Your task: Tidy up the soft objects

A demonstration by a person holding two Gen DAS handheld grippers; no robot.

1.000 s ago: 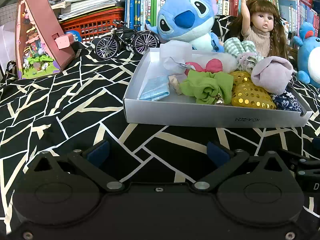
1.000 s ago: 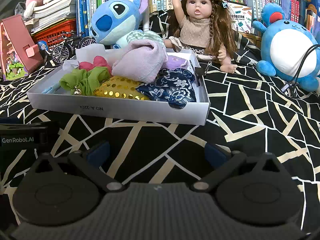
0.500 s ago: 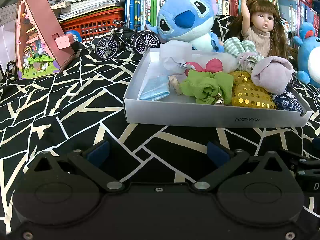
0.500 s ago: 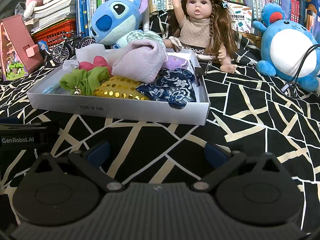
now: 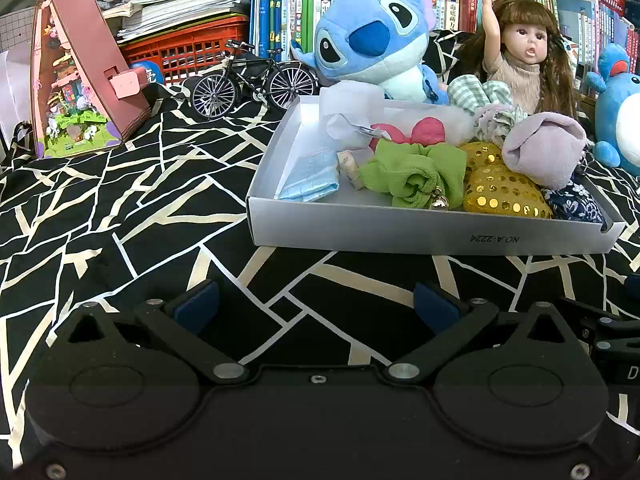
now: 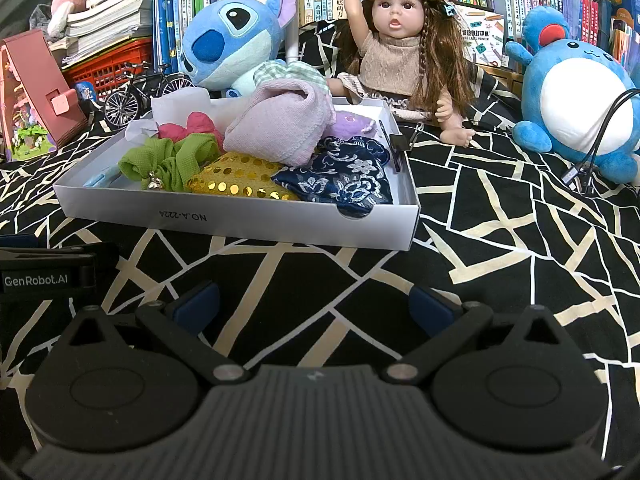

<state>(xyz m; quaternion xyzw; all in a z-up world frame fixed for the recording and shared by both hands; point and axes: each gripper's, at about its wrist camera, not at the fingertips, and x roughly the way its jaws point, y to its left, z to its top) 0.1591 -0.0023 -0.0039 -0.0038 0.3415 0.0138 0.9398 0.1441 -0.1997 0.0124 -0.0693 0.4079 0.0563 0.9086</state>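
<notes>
Both my claws, left claw [image 5: 316, 308] and right claw [image 6: 314, 306], sit released and empty on the surface. The soft pieces fill the white box [image 6: 240, 216] straight ahead; navy floral pouch [image 6: 344, 178] lies nearest my right.

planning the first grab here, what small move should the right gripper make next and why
Probably ease the right gripper forward toward the white box. Its fingers are open and empty, short of the box, and the navy floral cloth lies at the near right corner, closest to reach.
</notes>
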